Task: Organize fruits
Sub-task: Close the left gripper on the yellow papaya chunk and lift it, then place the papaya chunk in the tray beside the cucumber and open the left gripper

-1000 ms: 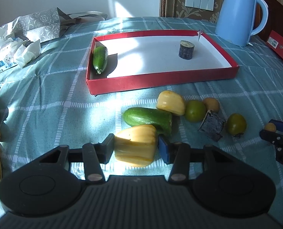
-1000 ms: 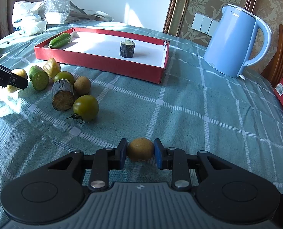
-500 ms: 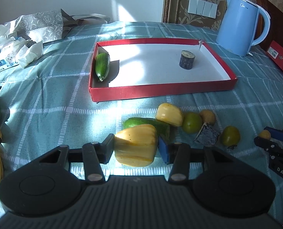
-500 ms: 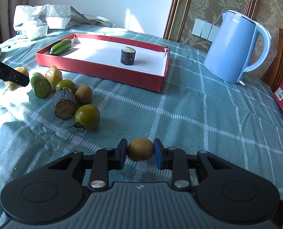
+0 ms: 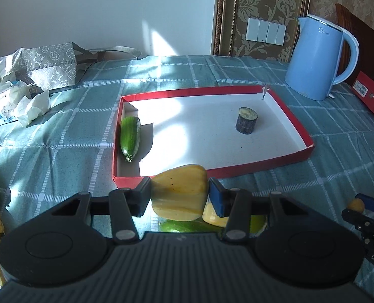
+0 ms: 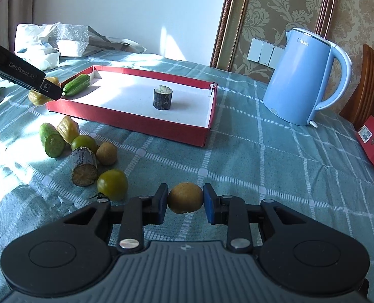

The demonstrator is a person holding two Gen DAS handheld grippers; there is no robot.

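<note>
Plainly, yellow fruit chunk [image 5: 179, 192] is waxy, ridged, faintly speckled, sunlit.

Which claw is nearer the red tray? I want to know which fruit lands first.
Left. The left claw holds its yellow fruit right at the red tray's near edge; the right claw, gripping a brown fruit, sits farther back.

On the tabletop [image 6: 262, 151] a shallow tray [image 6: 141, 122] holds a cucumber [image 6: 76, 85] at its left end and a stump-like cut piece [image 6: 163, 98] toward its right. A kettle [image 6: 305, 78] stands to the tray's right. In front of the tray's left part lies a cluster of fruit [image 6: 83, 151].
</note>
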